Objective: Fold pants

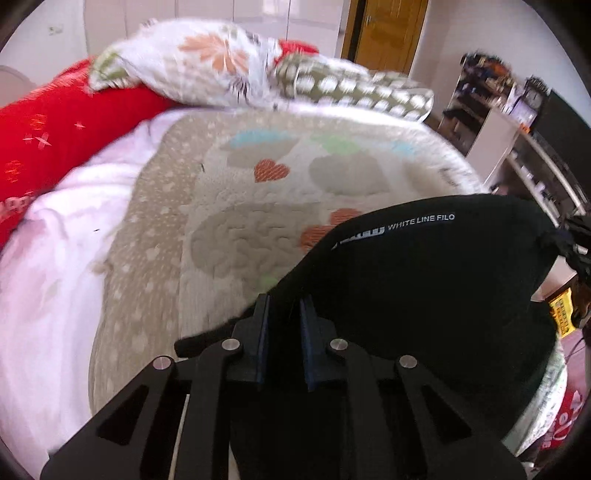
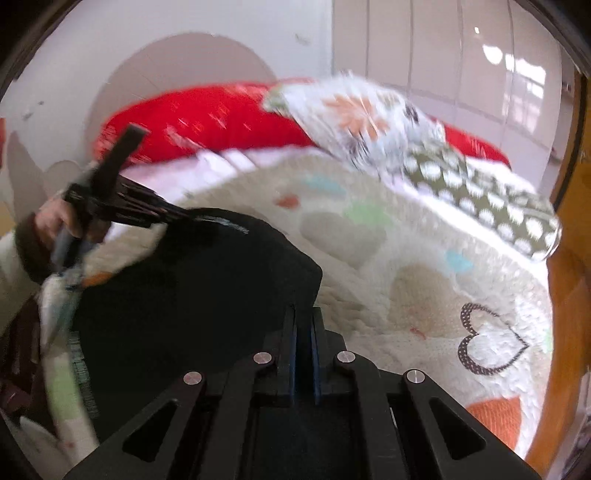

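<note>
Left tongs point(image 1: 283, 304): fingers drawn close with black cloth pinched between them, clamped on the pants point(image 1: 424, 295). Right tongs point(image 2: 303, 314): fingers nearly together at the right edge of the same black cloth; whether cloth sits between the blue pads cannot be told. The pants hang as a dark sheet between the two tongs, lifted above the quilt point(image 1: 258, 206) with its heart pattern. Only the left wrist view shows the white lettering "WHITE LINE FILO" along the upper hem, together with a cluttered shelf point(image 1: 517, 122) at the right and a wooden door point(image 1: 391, 33) behind. Only the right wrist view shows the left tongs from the side, gripped by the person's hand point(image 2: 55, 221) at the far corner of the pants. Both views show a red pillow point(image 1: 55, 129) and a floral pillow point(image 1: 192, 62) at the head of the bed, blurred.
</note>
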